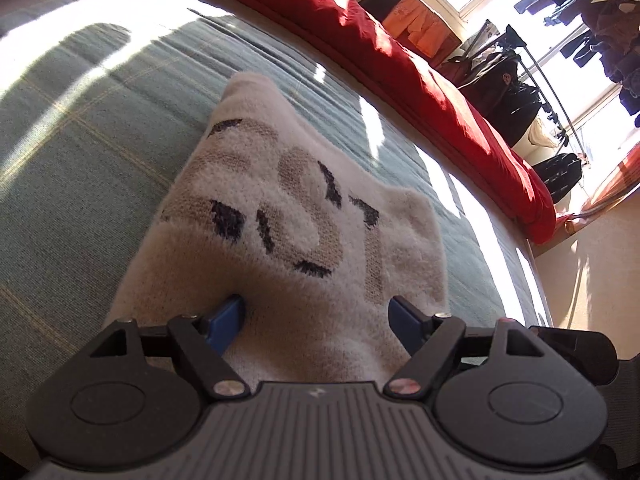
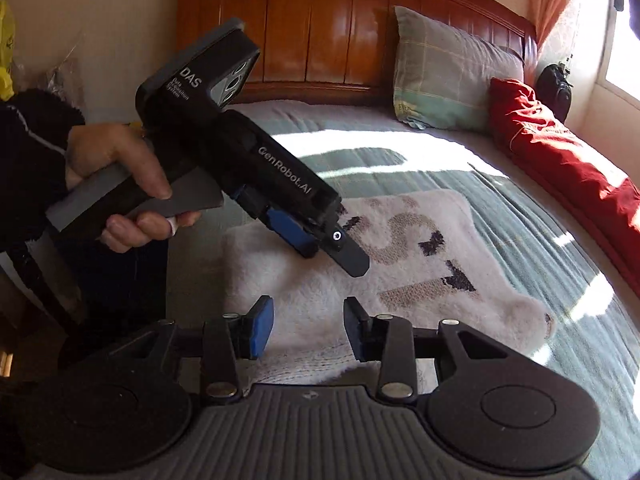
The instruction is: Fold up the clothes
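A white fluffy knitted sweater (image 1: pixel 280 220) with beige and dark lettering lies folded on the green checked bedspread (image 1: pixel 80 140). My left gripper (image 1: pixel 316 316) stands open just over the sweater's near part, and its left blue pad (image 1: pixel 228 318) sinks into the pile. The right wrist view shows the same sweater (image 2: pixel 400 264) with the left gripper (image 2: pixel 328 252) slanting down onto it, held by a hand (image 2: pixel 120 160). Closer to the camera, my right gripper (image 2: pixel 308 328) is open above the sweater's near edge with nothing pinched between its pads.
A red quilt (image 1: pixel 400 52) runs along the bed's far side by the window. A checked pillow (image 2: pixel 448 68) leans on the wooden headboard (image 2: pixel 340 20). Dark clothes hang on a rack (image 1: pixel 532 80) past the bed. Sun patches cross the bedspread.
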The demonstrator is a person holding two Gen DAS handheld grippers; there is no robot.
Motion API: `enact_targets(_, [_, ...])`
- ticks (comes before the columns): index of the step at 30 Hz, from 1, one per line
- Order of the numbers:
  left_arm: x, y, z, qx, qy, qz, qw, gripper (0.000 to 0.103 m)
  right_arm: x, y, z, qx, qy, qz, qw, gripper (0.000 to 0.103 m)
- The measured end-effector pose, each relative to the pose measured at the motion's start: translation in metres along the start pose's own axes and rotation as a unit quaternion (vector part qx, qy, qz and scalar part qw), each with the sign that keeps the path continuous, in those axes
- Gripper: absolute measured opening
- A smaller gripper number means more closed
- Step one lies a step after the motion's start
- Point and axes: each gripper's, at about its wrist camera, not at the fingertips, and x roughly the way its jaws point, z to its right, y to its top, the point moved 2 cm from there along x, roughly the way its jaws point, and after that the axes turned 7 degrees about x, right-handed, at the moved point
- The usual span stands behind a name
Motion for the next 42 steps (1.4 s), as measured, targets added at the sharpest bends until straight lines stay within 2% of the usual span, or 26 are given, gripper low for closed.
enact_targets(3, [-0.003,-0.004,0.000,0.006,0.005,0.002,1.0000,0.079,0.010,-0.022,0.000,-0.001,-0.015,-0.035,0.999,0.042])
enact_targets(7, [-0.012,-0.005,0.003,0.002,0.015,0.009,0.9999,0.079,0.001,-0.033,0.009,0.038,-0.018,-0.041,0.998,0.042])
enact_targets(10, [-0.028,-0.012,0.019,0.031,0.034,0.019,0.9987,0.079,-0.009,-0.036,0.010,0.047,-0.027,-0.036,0.998,0.044])
enact_targets(14, [-0.037,-0.038,0.038,0.071,0.021,0.023,0.9970,0.082,-0.018,-0.038,0.010,0.063,-0.024,-0.029,0.997,0.044])
enact_targets(19, [-0.022,-0.065,0.035,0.065,0.045,-0.009,0.9968,0.082,-0.027,-0.047,0.010,0.091,-0.019,-0.025,0.995,0.044])
enact_targets(21, [-0.029,-0.067,0.043,0.070,0.047,0.001,0.9964,0.082,-0.033,-0.051,0.010,0.095,-0.022,-0.024,0.995,0.044])
enact_targets(25, [-0.041,-0.067,0.075,0.108,0.028,0.031,0.9933,0.082,-0.049,-0.056,0.020,0.111,-0.033,-0.008,0.993,0.044])
enact_targets(28, [-0.034,-0.073,0.102,0.154,0.007,0.040,0.9872,0.082,-0.055,-0.053,0.039,0.135,-0.052,0.005,0.989,0.044])
enact_targets(31, [-0.015,-0.083,0.119,0.185,-0.011,0.026,0.9823,0.082,-0.052,-0.041,0.062,0.153,-0.082,0.015,0.985,0.043])
enact_targets(35, [0.011,-0.101,0.127,0.197,-0.004,-0.008,0.9804,0.082,-0.042,-0.016,0.085,0.155,-0.090,0.036,0.983,0.043])
enact_targets(38, [0.011,-0.107,0.126,0.199,-0.001,-0.007,0.9799,0.084,-0.026,0.003,0.096,0.148,-0.086,0.043,0.984,0.043])
enact_targets(42, [0.006,-0.109,0.120,0.185,-0.007,-0.005,0.9827,0.084,0.003,0.010,0.106,0.148,-0.077,0.018,0.986,0.043])
